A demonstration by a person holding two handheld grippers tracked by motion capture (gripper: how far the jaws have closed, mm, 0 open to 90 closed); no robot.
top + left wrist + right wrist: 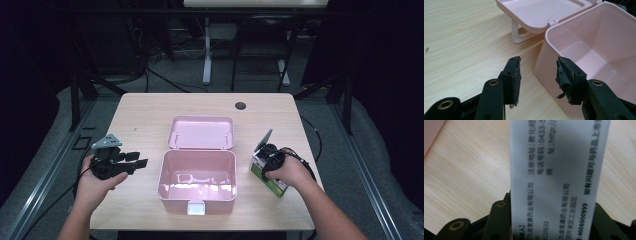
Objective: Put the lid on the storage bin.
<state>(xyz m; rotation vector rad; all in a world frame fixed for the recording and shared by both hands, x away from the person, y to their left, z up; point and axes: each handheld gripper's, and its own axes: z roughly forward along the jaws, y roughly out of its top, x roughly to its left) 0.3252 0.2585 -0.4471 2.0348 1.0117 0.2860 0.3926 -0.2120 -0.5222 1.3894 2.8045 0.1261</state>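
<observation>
An open pink plastic box (165,172) stands at the middle of the wooden table, its lid (201,132) folded back behind it and its inside bare. My left gripper (139,160) hovers just left of the box, jaws apart with nothing between them. In the left gripper view the left gripper (539,62) points at the box's near corner (549,42), with the lid (539,10) beyond. To the right of the box lies a white and green carton (276,186), and my right gripper (267,156) is on it. In the right gripper view the printed white carton (559,165) stands between the jaws of the right gripper (552,202), touching both.
The box has a white latch (195,207) on its front wall, near the table's front edge. A small black round cap (240,105) sits in the tabletop (145,115) at the back. Desk legs and cables stand on the floor beyond.
</observation>
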